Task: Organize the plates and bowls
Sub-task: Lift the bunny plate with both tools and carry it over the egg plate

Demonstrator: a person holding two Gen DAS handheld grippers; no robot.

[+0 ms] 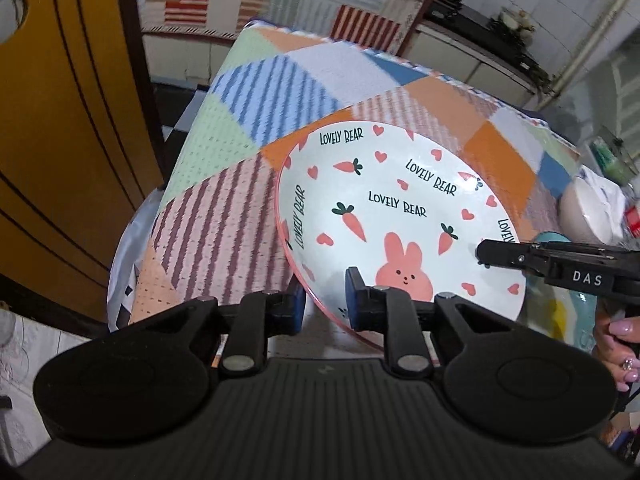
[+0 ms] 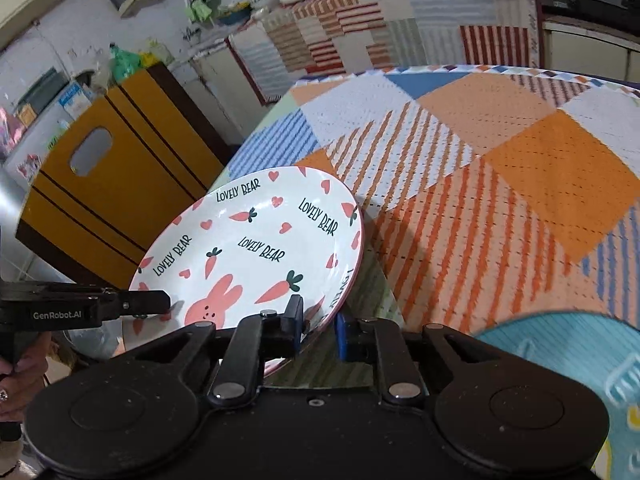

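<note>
Indoors, patchwork tablecloth [image 2: 520, 168], yellow cabinet [image 2: 100, 184], kitchen counter [image 2: 360, 12]

Both grippers clamped on one plate's rim

The left gripper [image 1: 326, 298] points steeply downward, its blue-padded fingers [image 1: 354, 300] drawn close and pinching the near rim of the plate [image 1: 384, 216]. The right gripper [image 2: 318, 326] tilts down likewise, fingers [image 2: 294, 320] nipped on the opposite edge. A hand [image 1: 622, 336] with painted nails and a ring wraps the right gripper's handle.
</note>
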